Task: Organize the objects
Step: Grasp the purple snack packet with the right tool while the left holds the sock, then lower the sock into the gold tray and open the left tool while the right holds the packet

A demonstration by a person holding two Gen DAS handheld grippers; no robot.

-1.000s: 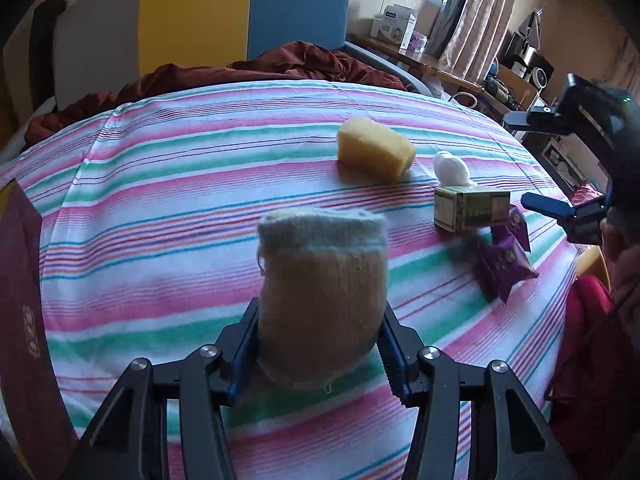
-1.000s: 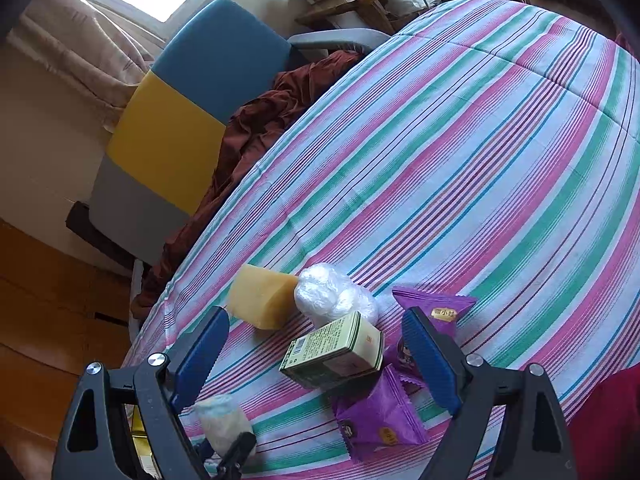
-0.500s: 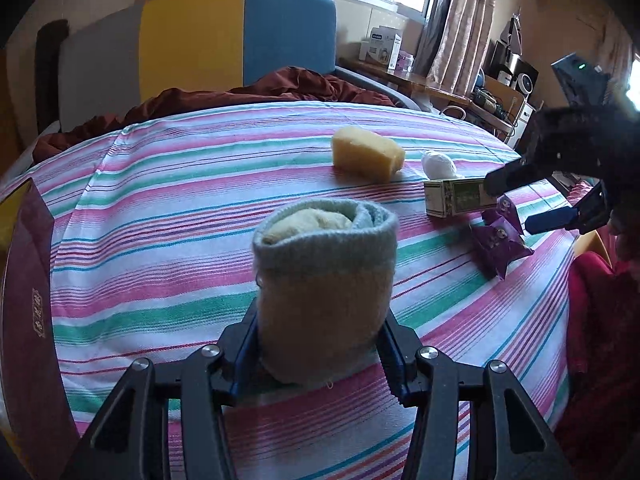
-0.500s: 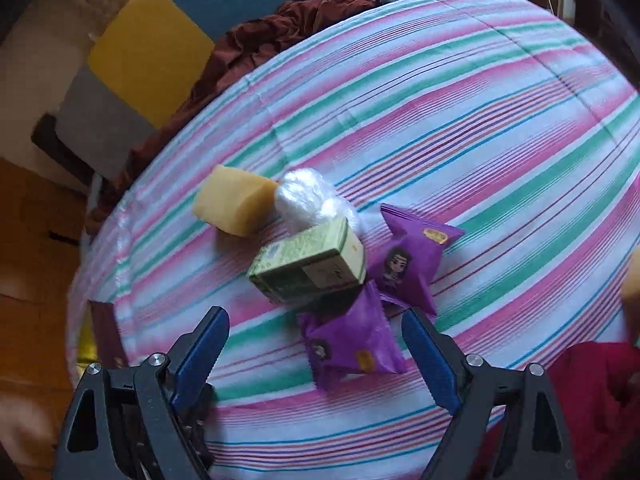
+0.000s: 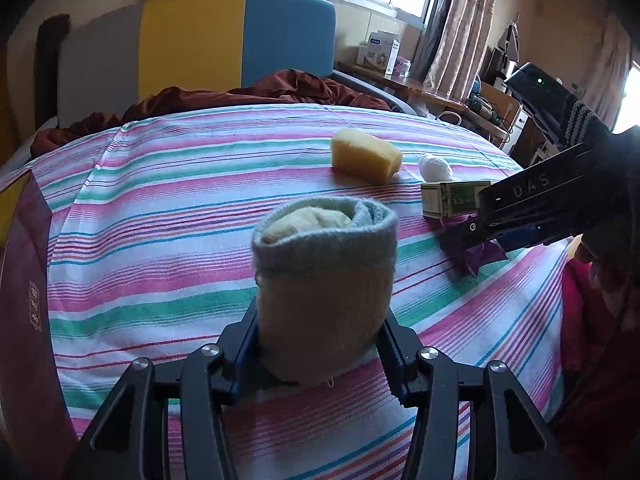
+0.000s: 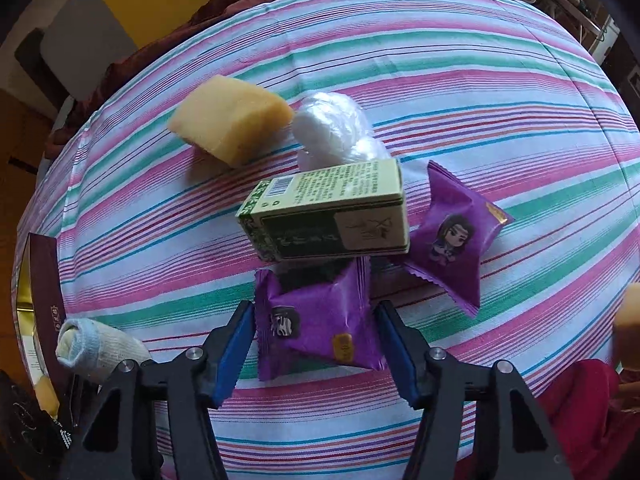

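Note:
My left gripper (image 5: 318, 326) is shut on a rolled grey sock (image 5: 324, 280), held above the striped cloth; the sock also shows at the lower left of the right wrist view (image 6: 94, 350). My right gripper (image 6: 316, 336) is open, its blue pads on either side of a purple snack packet (image 6: 320, 322) that lies on the cloth. Behind the packet lie a green box (image 6: 332, 212), a second purple packet (image 6: 456, 236), a white plastic-wrapped ball (image 6: 332, 128) and a yellow sponge (image 6: 230, 118). In the left wrist view the right gripper (image 5: 532, 216) hides the packets.
A dark red box with a gold inside (image 5: 24, 292) stands at the table's left edge. A yellow, blue and grey chair back (image 5: 216, 36) with a dark red cloth (image 5: 280, 88) stands behind the table. Cluttered shelves (image 5: 492, 108) are at the far right.
My right gripper has come down and forward so that its pads now flank the near purple packet. My left gripper still holds the sock, tilted a little more level.

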